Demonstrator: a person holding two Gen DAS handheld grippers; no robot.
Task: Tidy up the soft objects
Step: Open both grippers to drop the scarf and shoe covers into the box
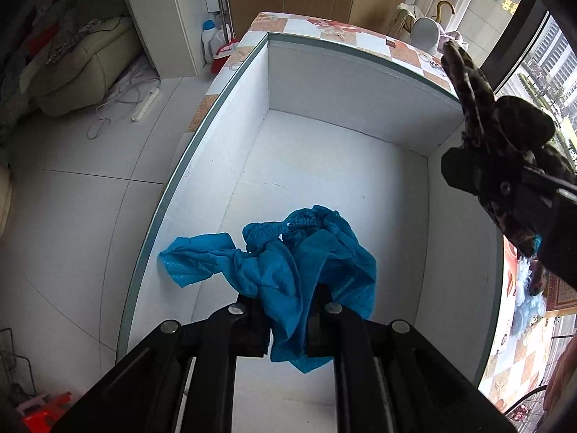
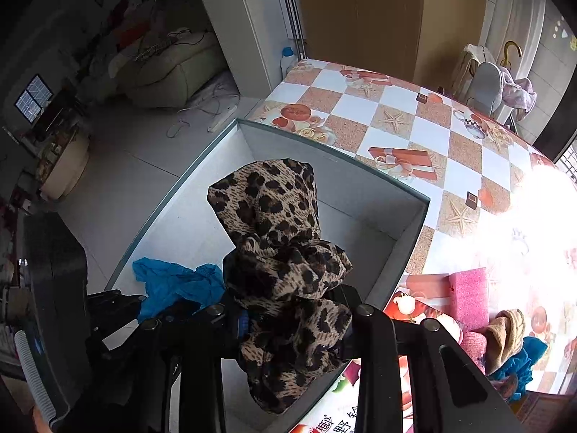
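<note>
Though clamped, blue cloth boxward.

"野" on printed tablecloth

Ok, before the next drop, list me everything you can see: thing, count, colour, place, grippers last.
Blue cloth: one, crumpled, in the left gripper's fingers, spreading onto the box floor.
Leopard-print cloth: one, brown and black, bunched in the right gripper above the box.
Box: one, white, open top, on the table.
Table: one, checked orange and white cover.
Pink item: one, on the table right of the box.
Tan cloth: one, on the table beside blue fabric.
Bottle: one, white with blue cap, on the floor.
Left gripper: black, shut on the blue cloth.
Right gripper: black, shut on the leopard-print cloth.
</note>
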